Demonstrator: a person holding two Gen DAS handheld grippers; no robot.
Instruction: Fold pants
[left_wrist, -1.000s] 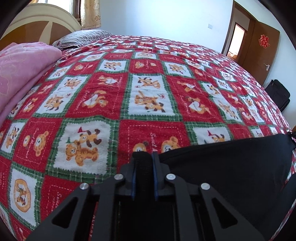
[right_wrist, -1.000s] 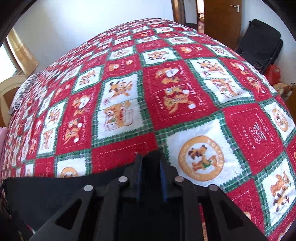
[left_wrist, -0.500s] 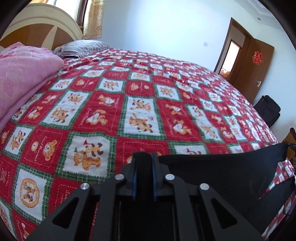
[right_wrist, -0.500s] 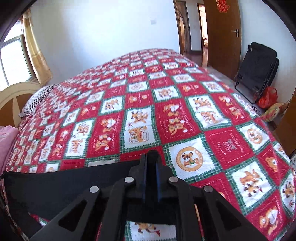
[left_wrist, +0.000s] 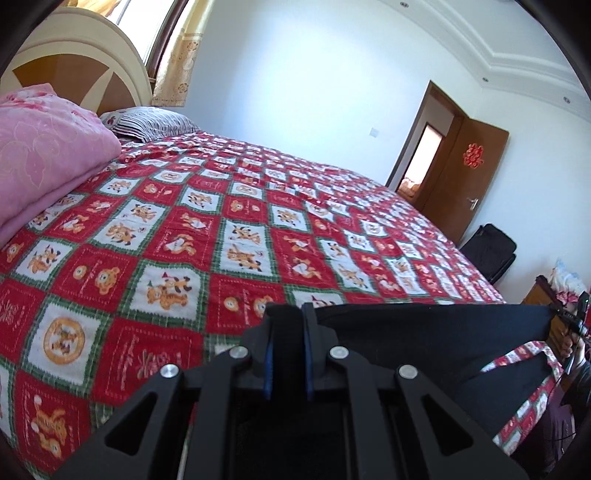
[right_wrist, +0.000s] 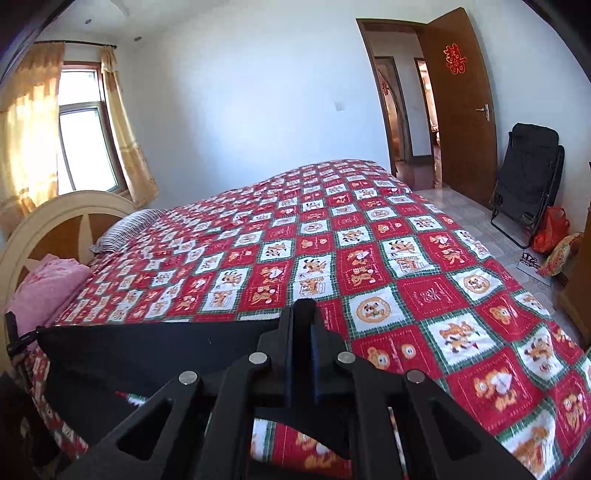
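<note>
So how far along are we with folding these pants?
Early stage. Done: both corners are gripped, the left gripper and right gripper each shut on the black pants, which stretch taut between them above the bedspread. In hand: holding that edge up. Left: no fold is visible yet; the pants must be laid flat on the bed and folded.

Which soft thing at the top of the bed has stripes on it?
The striped pillow against the headboard. The folded pink blanket beside it is plain pink with no stripes.
</note>
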